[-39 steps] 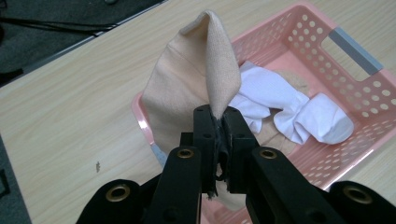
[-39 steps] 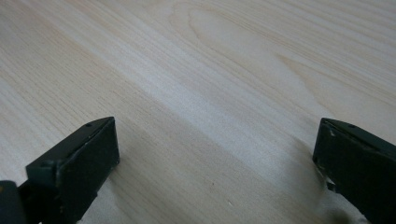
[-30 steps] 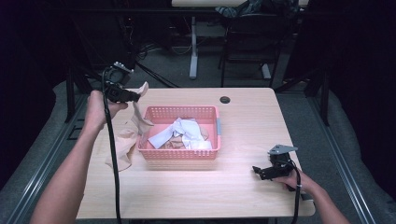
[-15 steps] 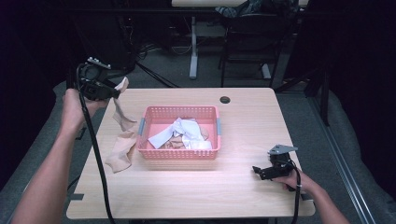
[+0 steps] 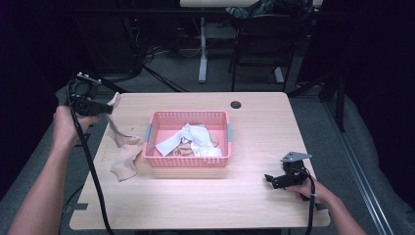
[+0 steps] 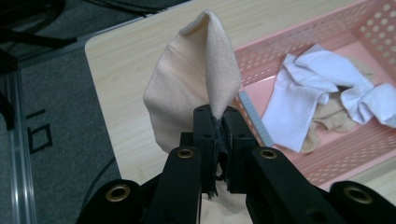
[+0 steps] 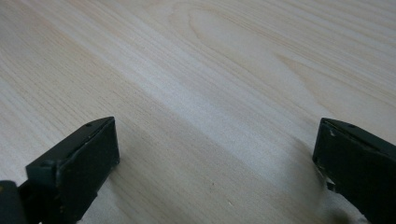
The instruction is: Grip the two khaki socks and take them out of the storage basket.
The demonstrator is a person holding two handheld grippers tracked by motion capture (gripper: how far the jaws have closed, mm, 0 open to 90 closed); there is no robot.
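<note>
My left gripper [image 5: 105, 107] is raised over the table's far left corner, shut on the cuff of a beige sock [image 5: 125, 152] that hangs down and trails onto the table beside a pink basket [image 5: 188, 161]. In the left gripper view the cuff [image 6: 196, 79] stands pinched in the left gripper [image 6: 217, 128], with the basket [image 6: 355, 28] behind it. White socks [image 5: 195, 139] and beige socks [image 5: 183, 149] lie in the basket. My right gripper [image 5: 268, 178] rests low on the table at the front right. The right gripper [image 7: 215, 154] is open over bare wood, nothing between its jaws.
A round cable hole [image 5: 236, 104] sits near the table's [image 5: 205, 205] far edge. Chairs and desk legs [image 5: 203, 49] stand on the dark floor beyond the table. Cables trail from both grippers.
My left gripper has carried the beige sock leftward, out from the basket's side toward the table's left corner, and the sock's foot now lies on the table. The right gripper stayed put.
</note>
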